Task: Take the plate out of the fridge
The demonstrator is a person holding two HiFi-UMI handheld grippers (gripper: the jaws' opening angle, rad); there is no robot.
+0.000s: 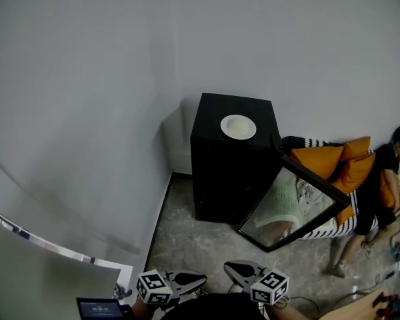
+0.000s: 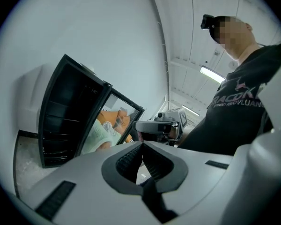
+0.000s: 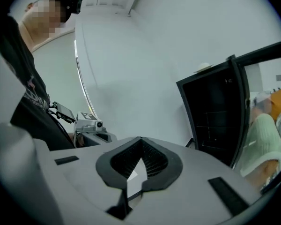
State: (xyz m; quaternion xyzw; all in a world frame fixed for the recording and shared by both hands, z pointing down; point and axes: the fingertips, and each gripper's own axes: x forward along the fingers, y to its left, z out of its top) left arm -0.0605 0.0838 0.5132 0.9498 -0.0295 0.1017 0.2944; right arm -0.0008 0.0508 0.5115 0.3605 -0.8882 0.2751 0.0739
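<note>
A white plate [image 1: 238, 127] lies on top of the small black fridge [image 1: 227, 172], which stands against the wall with its glass door [image 1: 293, 209] swung open to the right. In the right gripper view the plate [image 3: 203, 67] shows as a pale sliver on the fridge's [image 3: 215, 111] top edge. Both grippers hang low and close to my body, well short of the fridge. The left gripper [image 1: 201, 277] [image 2: 141, 143] has its jaws together with nothing between them. The right gripper [image 1: 228, 267] [image 3: 141, 138] is likewise shut and empty. The fridge's dark shelves [image 2: 65, 121] look bare.
A person [image 1: 380, 185] lies among orange cushions [image 1: 320, 160] on striped bedding right of the fridge, behind the open door. A pale curved panel [image 1: 47, 245] and a small screen [image 1: 100, 307] sit at my lower left. Speckled floor [image 1: 200, 239] stretches to the fridge.
</note>
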